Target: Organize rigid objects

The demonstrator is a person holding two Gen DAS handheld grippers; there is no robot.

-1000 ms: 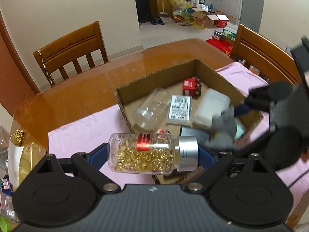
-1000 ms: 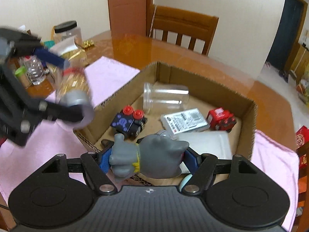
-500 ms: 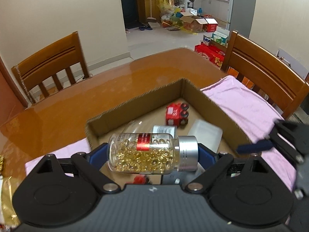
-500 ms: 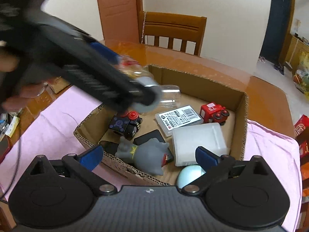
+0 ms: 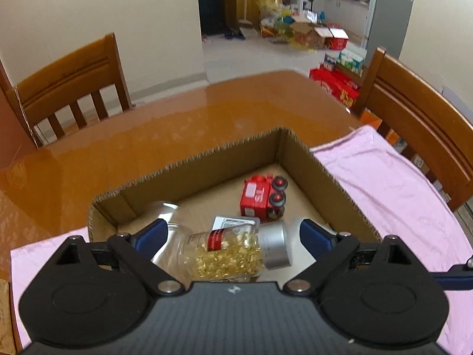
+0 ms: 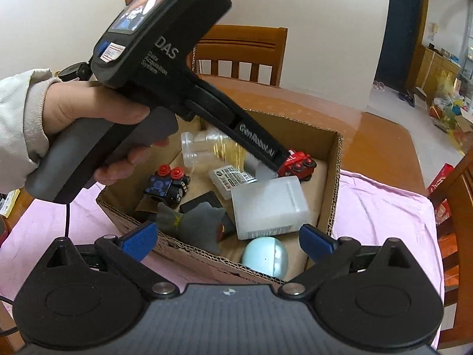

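A clear bottle of yellow capsules with a silver cap (image 5: 236,251) is loose between my open left fingers, tilted over the cardboard box (image 5: 189,162). My left gripper (image 5: 233,236) hangs over the box; it shows in the right wrist view (image 6: 236,148) too. There the bottle is a blur (image 6: 227,151). My right gripper (image 6: 227,239) is open and empty at the box's near wall (image 6: 189,254). Inside lie a grey toy (image 6: 195,222), a red toy train (image 5: 263,198), a black toy car (image 6: 168,183), a white plastic case (image 6: 266,207) and a barcode packet (image 6: 233,177).
A clear empty jar (image 6: 198,148) and a pale blue round object (image 6: 266,257) also lie in the box. The box stands on a pink cloth (image 5: 399,195) on a wooden table (image 5: 147,136). Wooden chairs (image 5: 68,88) stand around it.
My left gripper opened and let go of the capsule bottle, which tilts and drops into the box. My right gripper let go of the grey toy earlier and stays open.
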